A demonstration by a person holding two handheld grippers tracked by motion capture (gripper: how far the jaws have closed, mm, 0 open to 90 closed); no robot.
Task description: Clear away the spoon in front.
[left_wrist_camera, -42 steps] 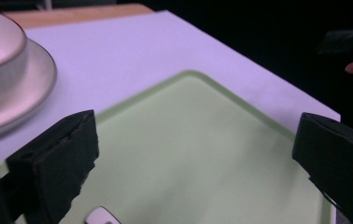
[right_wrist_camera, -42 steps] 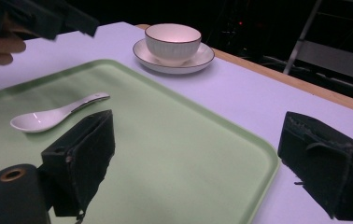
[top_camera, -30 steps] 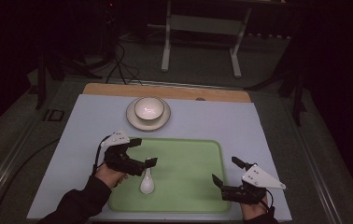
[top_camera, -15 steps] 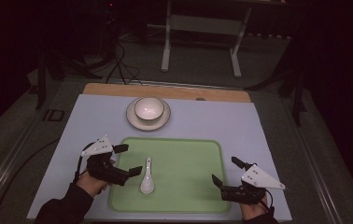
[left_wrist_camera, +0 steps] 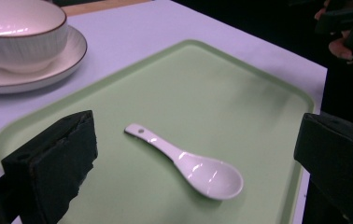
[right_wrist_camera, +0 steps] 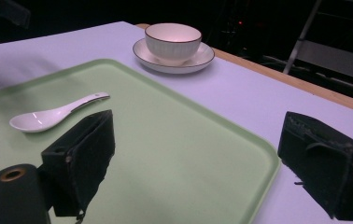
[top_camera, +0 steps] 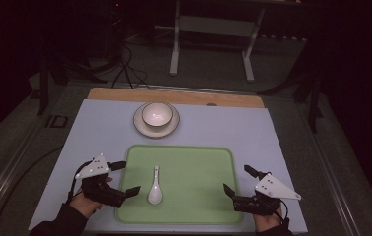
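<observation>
Glossy white ceramic soup spoon (top_camera: 155, 189) lying loose on the pale green plastic tray (top_camera: 199, 172), left of centre in the lower half of the high view, bowl end toward the bottom edge, handle pointing up the frame. In the left gripper view, same spoon (left_wrist_camera: 191, 163) low in the middle, a small hole at the handle tip, bowl facing up, clear of both jaws. In the right gripper view, spoon (right_wrist_camera: 55, 113) at the middle left, resting flat on the tray (right_wrist_camera: 179, 140).

Left black two-jaw gripper (top_camera: 123, 177) at the lower left of the high view, just beside the tray's left rim, jaws spread wide and pointing toward the spoon, gripping nothing; near the spoon but not touching. Right black two-jaw gripper (top_camera: 238, 182) at the lower right, over the tray's right edge, jaws likewise wide apart and empty, well apart from the spoon.

White ribbed ceramic bowl with a dark rim (top_camera: 156, 114) standing upright on a matching white saucer (top_camera: 139, 125), above the tray at the upper middle, on the light lilac tabletop (top_camera: 233, 125). Strip of bare wood (top_camera: 174, 95) along the table's far edge.

No readable writing, label or brand anywhere; a small dark square mark at the left of the table too small to make out.
</observation>
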